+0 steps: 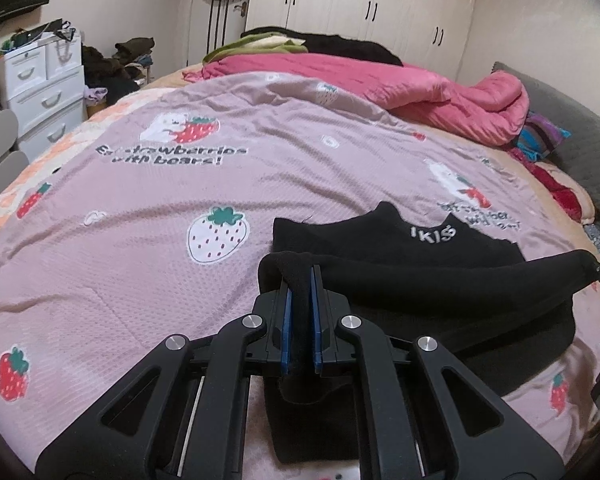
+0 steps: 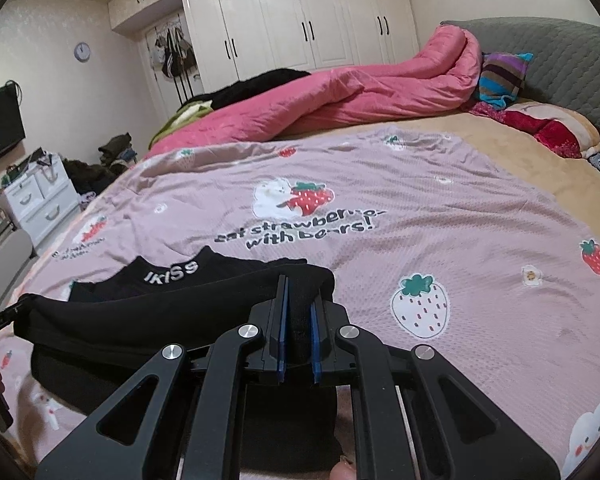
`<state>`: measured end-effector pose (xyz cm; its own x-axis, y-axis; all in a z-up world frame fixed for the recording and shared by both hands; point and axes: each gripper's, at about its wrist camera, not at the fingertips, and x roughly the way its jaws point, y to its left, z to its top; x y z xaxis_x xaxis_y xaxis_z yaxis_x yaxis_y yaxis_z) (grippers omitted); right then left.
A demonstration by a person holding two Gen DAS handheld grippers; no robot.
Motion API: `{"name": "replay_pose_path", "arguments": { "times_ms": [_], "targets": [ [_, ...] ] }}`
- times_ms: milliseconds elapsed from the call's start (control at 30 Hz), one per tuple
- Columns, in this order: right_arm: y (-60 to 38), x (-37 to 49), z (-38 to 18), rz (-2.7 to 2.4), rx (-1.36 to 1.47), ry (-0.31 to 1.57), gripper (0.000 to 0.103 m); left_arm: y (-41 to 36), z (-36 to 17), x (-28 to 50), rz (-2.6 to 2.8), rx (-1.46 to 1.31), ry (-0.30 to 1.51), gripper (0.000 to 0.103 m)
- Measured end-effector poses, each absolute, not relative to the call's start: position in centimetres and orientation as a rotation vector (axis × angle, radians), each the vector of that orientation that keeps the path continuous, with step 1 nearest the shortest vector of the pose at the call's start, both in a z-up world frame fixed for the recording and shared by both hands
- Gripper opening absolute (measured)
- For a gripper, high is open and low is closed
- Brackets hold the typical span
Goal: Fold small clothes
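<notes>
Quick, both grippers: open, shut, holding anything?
Left gripper: shut on the black garment.
Right gripper: shut on the same garment's other end.

A small black garment (image 1: pixel 440 292) lies on a bed, spread over a pink strawberry-print cover (image 1: pixel 140 260). White letters reading "IKISS" run along its far edge, which rests flat on the cover. The near edge is lifted off the bed and stretched into a taut band, a corner of it pinched at each end, with the fabric below sagging in a loose fold toward the cover.
</notes>
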<state>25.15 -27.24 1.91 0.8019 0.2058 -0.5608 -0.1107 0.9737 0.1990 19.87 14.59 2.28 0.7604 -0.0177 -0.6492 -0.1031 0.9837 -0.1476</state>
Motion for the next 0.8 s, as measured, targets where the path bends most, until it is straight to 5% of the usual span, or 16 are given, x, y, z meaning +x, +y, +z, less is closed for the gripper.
{"name": "replay_pose_path", "arguments": {
  "times_ms": [267,400,567,633,767,800],
  "targets": [
    [-26.3,27.0,-0.2,0.154,0.135,0.66,0.011,14.9,1.0,20.7,0.066,-0.178,0.73,0.008],
    [-26.2,26.7,-0.4,0.128,0.105,0.647,0.045,15.4,1.6,20.2,0.11,-0.178,0.702,0.019],
    [-25.9,24.8,0.8,0.14,0.077,0.598,0.048,14.5,3.7,18.0,0.085,-0.145,0.63,0.02],
    [-25.5,23.6,1.6,0.167,0.074,0.578,0.057,13.5,4.4,17.3,0.048,-0.123,0.614,0.02],
    [-24.0,21.8,1.7,0.215,0.014,0.58,0.058,11.0,3.6,16.7,-0.055,-0.097,0.667,0.02],
    [-23.3,21.5,1.5,0.243,-0.011,0.595,0.051,10.2,2.7,16.8,-0.08,-0.082,0.703,0.017]
  ]
}}
